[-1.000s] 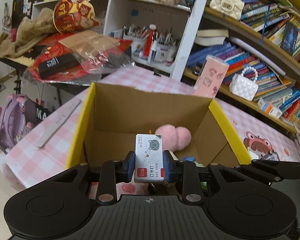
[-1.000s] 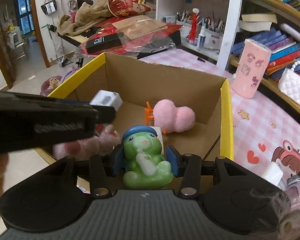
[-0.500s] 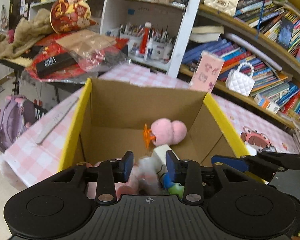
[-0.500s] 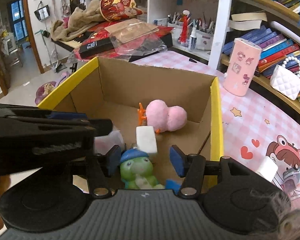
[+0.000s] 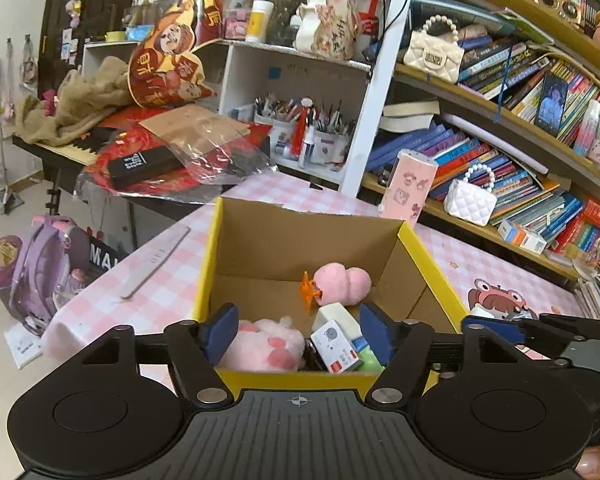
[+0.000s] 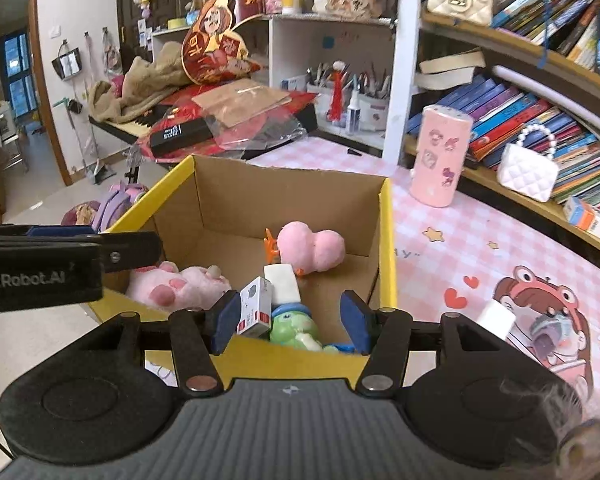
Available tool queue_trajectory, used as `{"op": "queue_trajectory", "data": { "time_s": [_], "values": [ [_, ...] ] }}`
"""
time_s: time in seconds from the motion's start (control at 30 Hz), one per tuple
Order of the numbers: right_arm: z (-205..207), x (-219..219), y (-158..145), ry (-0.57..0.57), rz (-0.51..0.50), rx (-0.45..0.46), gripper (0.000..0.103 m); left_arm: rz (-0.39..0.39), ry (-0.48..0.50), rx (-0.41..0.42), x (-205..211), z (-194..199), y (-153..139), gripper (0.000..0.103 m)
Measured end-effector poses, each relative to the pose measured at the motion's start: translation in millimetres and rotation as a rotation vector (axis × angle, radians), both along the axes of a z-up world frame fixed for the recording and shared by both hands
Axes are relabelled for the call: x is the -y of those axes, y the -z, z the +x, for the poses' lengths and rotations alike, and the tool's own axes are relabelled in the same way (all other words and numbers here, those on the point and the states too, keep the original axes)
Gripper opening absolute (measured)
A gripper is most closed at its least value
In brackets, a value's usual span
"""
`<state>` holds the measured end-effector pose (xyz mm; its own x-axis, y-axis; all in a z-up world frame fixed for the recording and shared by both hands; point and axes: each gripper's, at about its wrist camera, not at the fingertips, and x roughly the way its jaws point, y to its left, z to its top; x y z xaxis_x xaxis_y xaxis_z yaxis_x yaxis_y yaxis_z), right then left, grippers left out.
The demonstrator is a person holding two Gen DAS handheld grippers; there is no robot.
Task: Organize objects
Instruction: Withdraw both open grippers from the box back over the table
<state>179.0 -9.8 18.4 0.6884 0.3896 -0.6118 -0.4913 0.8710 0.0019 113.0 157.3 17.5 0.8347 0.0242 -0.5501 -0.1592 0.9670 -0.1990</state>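
left gripper (image 5: 298, 330) fingers opening, empty, right gripper (image 6: 287, 319) apart, empty

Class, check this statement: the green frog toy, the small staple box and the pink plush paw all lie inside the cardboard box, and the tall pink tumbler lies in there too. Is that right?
Not quite. The green frog toy, small staple box and pink plush paw do lie inside the cardboard box. The tall pink tumbler does not: it stands upright on the checked tablecloth outside the box, beside the bookshelf, as the right wrist view shows.
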Motion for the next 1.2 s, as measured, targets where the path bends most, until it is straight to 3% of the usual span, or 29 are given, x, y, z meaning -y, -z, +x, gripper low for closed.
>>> {"op": "queue_trajectory", "data": {
  "time_s": [0.47,1.2],
  "values": [
    [-67.1,5.2,14.0,0.071,-0.042,-0.009,0.061,0.01,-0.012,-0.068,-0.8,-58.7,20.7,0.091],
    [-133.2,29.5,34.9,0.215,-0.063,-0.074,0.068,0.029,0.079,-0.146,23.7,-110.0,35.0,0.095]
  ]
}}
